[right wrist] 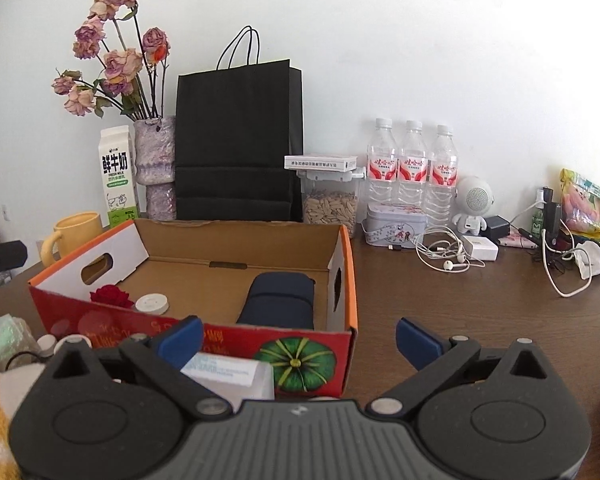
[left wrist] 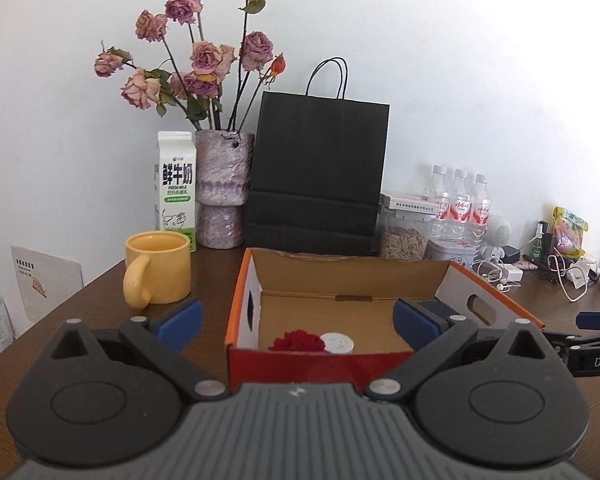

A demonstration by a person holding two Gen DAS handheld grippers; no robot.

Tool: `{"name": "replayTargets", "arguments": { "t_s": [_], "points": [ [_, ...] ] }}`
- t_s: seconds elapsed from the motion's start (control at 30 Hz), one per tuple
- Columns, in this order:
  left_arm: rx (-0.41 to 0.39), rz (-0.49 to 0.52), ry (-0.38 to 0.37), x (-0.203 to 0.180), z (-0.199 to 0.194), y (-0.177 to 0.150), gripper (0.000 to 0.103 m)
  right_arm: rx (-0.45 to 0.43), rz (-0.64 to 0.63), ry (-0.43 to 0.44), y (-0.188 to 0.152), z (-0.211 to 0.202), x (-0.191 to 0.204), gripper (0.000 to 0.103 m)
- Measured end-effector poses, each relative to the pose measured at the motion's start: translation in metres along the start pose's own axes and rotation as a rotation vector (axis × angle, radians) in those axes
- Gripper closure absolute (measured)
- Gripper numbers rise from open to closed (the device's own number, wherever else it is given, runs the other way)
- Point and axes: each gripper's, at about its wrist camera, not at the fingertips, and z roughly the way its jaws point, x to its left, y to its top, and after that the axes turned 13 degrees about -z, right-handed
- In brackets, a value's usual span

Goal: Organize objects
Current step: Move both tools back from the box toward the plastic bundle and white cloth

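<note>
- Left tongs (left wrist: 298,322): spread wide, blue pads far apart, nothing between them; hovering just in front of the open red-and-orange cardboard box (left wrist: 236,312) on the dark brown wooden counter (left wrist: 216,276).
- Right tongs (right wrist: 299,340): likewise wide open and empty, poised at the near right corner of the same box (right wrist: 348,280).
- Already lying inside the box: a small red fabric rose (right wrist: 111,295) and a round white plastic cap (right wrist: 152,304) side by side near the left front, plus a dark navy soft pouch (right wrist: 278,300) against the right wall.
- Still outside, just before the box's front wall: a small white carton with blue print (right wrist: 228,376), touching or almost touching the left pad of the right tongs.
- Further left at the frame edge: an iridescent wrapped item (right wrist: 6,336), too blurred to identify.
- Step in hand, by judgement: between placements, choosing the next loose item.
- Likely next: shift the right tongs left over the white carton, close on its sides, lift clear of the front wall, set down in the free middle of the box floor.
</note>
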Motion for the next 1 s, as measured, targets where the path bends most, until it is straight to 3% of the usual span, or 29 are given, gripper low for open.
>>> {"name": "replayTargets", "arguments": {
  "t_s": [0.4,0.73,1.0],
  "points": [
    [0.059,-0.032,0.075,0.037,-0.026,-0.014,0.000,0.150,0.006,-0.034,-0.055,-0.021,-0.003,0.000],
    [0.088,-0.023,0.117,0.048,-0.044,-0.020,0.000,0.277,0.025,-0.016,-0.065,-0.002,-0.005,0.000],
    [0.105,-0.032,0.145,0.058,-0.059,-0.022,0.000,0.283,0.042,0.019,-0.062,0.008,-0.008,0.000]
  ]
}}
